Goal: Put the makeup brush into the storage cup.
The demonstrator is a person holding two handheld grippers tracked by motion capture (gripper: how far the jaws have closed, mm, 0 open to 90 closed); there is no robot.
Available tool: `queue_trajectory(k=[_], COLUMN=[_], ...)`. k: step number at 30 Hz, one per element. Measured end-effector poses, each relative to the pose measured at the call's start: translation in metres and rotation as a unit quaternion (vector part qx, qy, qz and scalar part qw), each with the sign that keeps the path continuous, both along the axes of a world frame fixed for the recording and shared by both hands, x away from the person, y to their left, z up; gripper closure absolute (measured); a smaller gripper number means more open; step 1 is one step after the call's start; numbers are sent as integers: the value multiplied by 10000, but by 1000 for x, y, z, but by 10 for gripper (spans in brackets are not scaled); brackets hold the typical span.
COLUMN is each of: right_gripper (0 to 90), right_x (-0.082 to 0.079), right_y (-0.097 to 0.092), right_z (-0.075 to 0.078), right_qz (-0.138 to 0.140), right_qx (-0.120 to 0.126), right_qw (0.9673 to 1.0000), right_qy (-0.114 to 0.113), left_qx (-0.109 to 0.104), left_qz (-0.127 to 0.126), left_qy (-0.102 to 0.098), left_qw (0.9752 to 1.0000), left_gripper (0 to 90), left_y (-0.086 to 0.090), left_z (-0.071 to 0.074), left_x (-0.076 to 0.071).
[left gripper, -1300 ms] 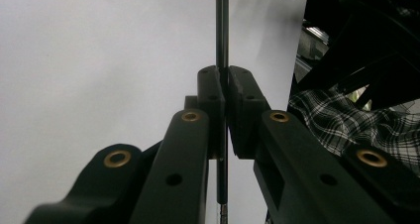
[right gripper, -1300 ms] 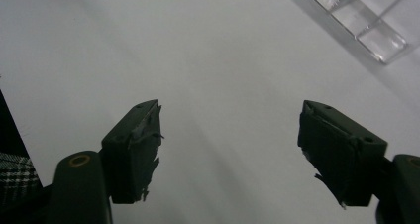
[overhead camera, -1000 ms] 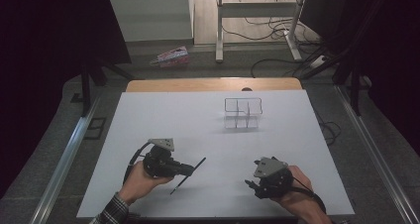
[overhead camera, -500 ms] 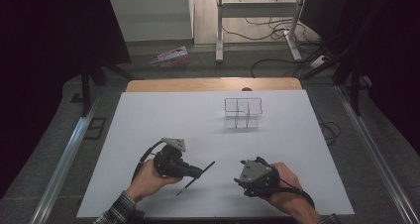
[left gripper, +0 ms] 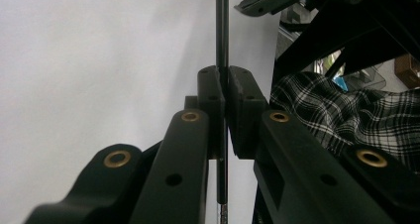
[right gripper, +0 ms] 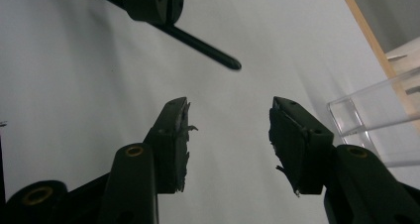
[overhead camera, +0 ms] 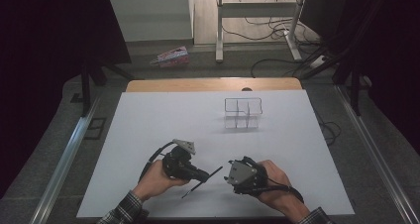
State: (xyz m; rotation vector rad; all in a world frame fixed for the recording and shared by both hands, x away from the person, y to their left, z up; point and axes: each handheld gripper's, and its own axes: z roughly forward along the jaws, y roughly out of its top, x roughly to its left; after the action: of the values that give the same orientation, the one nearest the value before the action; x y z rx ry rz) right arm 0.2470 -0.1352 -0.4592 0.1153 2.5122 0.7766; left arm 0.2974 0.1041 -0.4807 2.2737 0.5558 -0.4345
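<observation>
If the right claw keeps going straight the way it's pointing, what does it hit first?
Probably the thin black rod held by the left claw, which crosses ahead of the open right claw. Depth is unclear, so it might pass over it.

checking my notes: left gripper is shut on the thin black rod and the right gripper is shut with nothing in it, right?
Not quite. The left gripper is shut on the thin black rod, but the right gripper is open, jaws wide apart with nothing between them, as the right gripper view shows.

floor: pink packet [overhead camera: 173, 56], maybe a wrapper | cables [overhead camera: 270, 28] | desk frame [overhead camera: 257, 16]
</observation>
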Motion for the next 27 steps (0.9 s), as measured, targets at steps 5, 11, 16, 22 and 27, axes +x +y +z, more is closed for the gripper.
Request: queue_trajectory(k=[5,11,16,22,27], right_gripper=[518,543,585,731,856], right_x=[-1,-1,-2,-3,-3], right_y=[8,14,17,18,15], right_z=[-1,-4,-6,-9,-15], right_qz=[131,267,426,612,778], right_qx=[-27,-145,-324,-606,-835], right_qw=[9999,9995,9984,9960,9933], right_qy=[-43,-100,-180,-244,156], left_qx=[65,138,230,150,-10], left_qz=[-99,-206,-251,-234,184], left_qy=[16,51,43,37,-595], left_qw=[9999,9997,9994,9996,9981], left_gripper=[859,860,859,858,756], left_y=[-7,-14,-16,-18,-7], left_z=[0,0,2,1,16], left_x=[1,1,1,-2,-2])
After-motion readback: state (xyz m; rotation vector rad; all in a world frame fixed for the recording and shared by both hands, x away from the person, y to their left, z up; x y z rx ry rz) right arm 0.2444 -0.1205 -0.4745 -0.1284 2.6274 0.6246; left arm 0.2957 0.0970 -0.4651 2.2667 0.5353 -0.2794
